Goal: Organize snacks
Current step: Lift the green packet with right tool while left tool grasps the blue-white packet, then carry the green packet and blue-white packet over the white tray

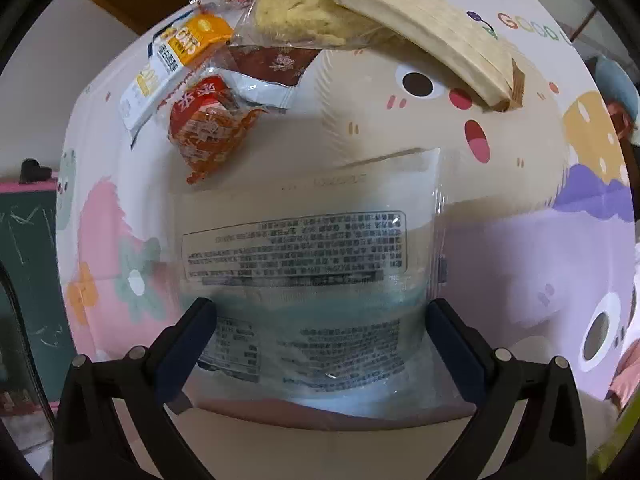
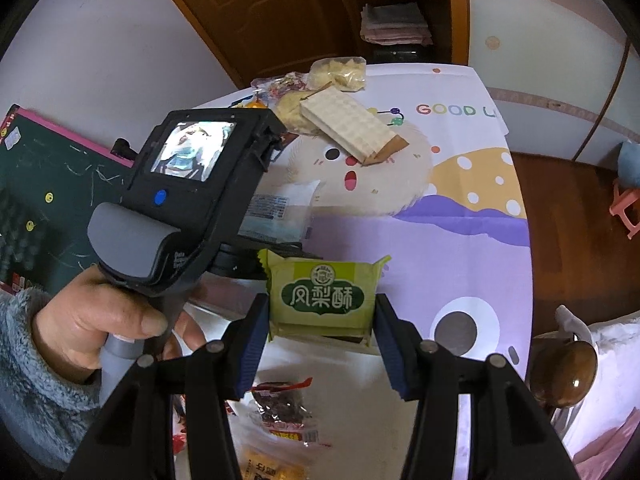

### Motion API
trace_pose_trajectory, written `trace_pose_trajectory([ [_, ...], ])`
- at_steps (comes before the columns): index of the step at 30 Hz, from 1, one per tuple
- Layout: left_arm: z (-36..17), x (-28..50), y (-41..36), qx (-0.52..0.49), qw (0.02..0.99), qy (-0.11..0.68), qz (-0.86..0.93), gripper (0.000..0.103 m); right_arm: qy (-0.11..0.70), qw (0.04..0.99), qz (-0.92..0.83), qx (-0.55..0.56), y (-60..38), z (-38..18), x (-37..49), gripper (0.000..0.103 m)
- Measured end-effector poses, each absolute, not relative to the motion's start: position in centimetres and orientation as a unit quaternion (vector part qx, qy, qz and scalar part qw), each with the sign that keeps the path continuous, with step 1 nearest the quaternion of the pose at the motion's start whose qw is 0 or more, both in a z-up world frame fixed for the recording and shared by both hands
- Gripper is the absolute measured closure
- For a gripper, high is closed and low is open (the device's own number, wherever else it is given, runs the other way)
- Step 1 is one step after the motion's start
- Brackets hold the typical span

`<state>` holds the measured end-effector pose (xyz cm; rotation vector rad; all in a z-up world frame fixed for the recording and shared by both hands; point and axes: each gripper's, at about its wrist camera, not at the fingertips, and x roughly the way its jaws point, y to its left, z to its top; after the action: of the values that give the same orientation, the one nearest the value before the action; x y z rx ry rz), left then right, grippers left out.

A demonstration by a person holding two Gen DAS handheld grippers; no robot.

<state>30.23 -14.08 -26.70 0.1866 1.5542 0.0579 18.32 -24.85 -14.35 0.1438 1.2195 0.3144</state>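
My left gripper [image 1: 322,320] is shut on a clear plastic snack bag [image 1: 304,264] with a printed label, held over the table; the bag also shows in the right wrist view [image 2: 280,212]. My right gripper [image 2: 320,320] is shut on a green pineapple-cake packet [image 2: 324,296], held above a white box [image 2: 360,420] that has a dark red snack packet [image 2: 282,400] in it. At the table's far end lie a wafer pack [image 1: 432,36], a bag of pale crisps [image 1: 296,12], an orange-white packet [image 1: 172,60] and a red packet [image 1: 208,128].
The table wears a cartoon cloth [image 2: 460,220]. A green chalkboard [image 2: 44,200] stands at the left. A wooden cabinet [image 2: 304,8] stands behind the table. The left hand-held device [image 2: 188,196] sits close to my right gripper. A pink stool [image 2: 628,208] is on the floor at the right.
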Motion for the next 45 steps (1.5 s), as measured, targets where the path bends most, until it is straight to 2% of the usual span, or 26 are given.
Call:
trace_pose_trajectory([
  [2,-26.3,30.2,-14.1,0.08,0.718,0.691,0.019,0.001,0.571,0.805,0.145,0.071,-25.0,-14.5,18.4,0.051],
  [4,-25.6,29.7,-13.9,0.078,0.732,0.677,0.008,0.009,0.57,0.805,0.145,0.074,-25.2,-14.5,18.2,0.051],
  [7,-24.0,29.1,-13.0,0.051,0.741,0.669,-0.029,0.033,0.565,0.809,0.144,0.073,-25.4,-14.3,18.0,0.051],
  [10,-22.3,29.2,-11.5,-0.007,0.735,0.673,-0.079,0.07,0.558,0.812,0.148,0.085,-25.9,-14.0,18.0,0.051],
  [11,-22.0,29.3,-11.3,-0.018,0.732,0.675,-0.092,0.085,0.558,0.814,0.143,0.08,-25.8,-13.9,18.1,0.051],
  [12,-21.7,29.3,-11.0,-0.015,0.732,0.675,-0.094,0.088,0.556,0.815,0.141,0.076,-25.8,-13.8,18.0,0.051],
  [14,-21.8,29.2,-11.3,0.013,0.737,0.67,-0.089,0.092,0.555,0.816,0.141,0.075,-25.7,-13.7,17.9,0.051],
  [18,-21.5,28.8,-10.8,-0.013,0.743,0.663,-0.093,0.097,0.55,0.819,0.149,0.072,-25.5,-13.4,17.4,0.051],
  [24,-20.3,28.0,-6.7,-0.032,0.759,0.643,-0.097,0.098,0.545,0.821,0.151,0.073,-25.7,-13.0,17.3,0.051],
  [35,-9.6,24.2,-3.8,-0.07,0.825,0.543,-0.14,0.098,0.513,0.838,0.172,0.075,-24.4,-9.3,16.2,0.051],
  [41,-2.2,18.3,-1.4,-0.072,0.854,0.479,-0.189,0.098,0.485,0.851,0.194,0.055,-22.5,-6.0,13.6,0.051],
  [45,-0.1,13.7,-0.4,-0.066,0.858,0.463,-0.213,0.098,0.468,0.859,0.204,0.036,-21.0,-4.2,10.8,0.051],
])
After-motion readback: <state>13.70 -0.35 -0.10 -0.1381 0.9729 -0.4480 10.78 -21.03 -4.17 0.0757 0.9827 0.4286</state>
